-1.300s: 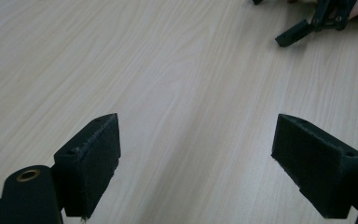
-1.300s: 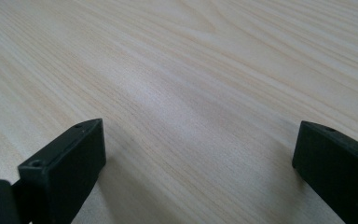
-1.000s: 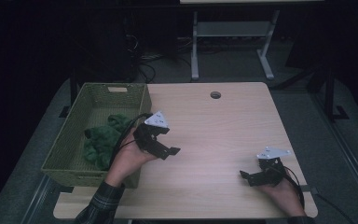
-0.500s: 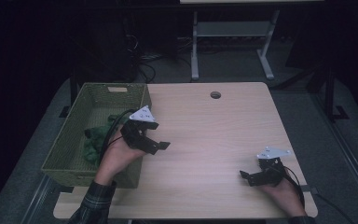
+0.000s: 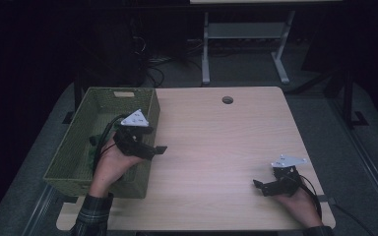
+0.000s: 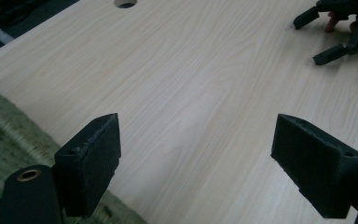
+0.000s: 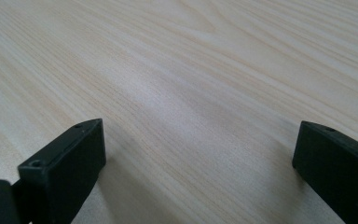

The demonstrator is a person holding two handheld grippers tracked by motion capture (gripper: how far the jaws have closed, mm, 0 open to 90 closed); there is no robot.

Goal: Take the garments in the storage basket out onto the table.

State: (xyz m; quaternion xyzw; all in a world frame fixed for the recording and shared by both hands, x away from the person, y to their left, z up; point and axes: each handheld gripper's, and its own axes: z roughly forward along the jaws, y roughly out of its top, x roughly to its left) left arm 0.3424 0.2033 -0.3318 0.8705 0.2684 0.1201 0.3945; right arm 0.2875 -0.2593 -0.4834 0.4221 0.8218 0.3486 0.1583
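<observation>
- Your left gripper [image 5: 158, 149] hangs over the right wall of the basket [image 5: 69, 157], its tips pointing out across the desk [image 5: 216, 142]; the jaws stand wide apart with nothing between them.
- In the left gripper view, the left gripper [image 6: 196, 163] looks along bare wood, with a strip of the basket [image 6: 9, 140] weave at lower left and the cable hole [image 6: 125, 3] at the top edge.
- The cloth [image 5: 94, 142], dark green, lies inside the basket, just beside your left hand [image 5: 109, 164] and partly hidden by it; gripper and cloth are apart.
- Your right gripper [image 5: 258, 186] rests low over the desk near its front right corner, well apart from the basket; its jaws are spread and hold nothing.
- In the right gripper view, the right gripper [image 7: 198, 168] frames plain wood grain between its two black pads.
- The right gripper [image 6: 328, 32] also shows far off at the upper right of the left gripper view.
- The cable hole [image 5: 227, 100] sits near the desk's far edge.
</observation>
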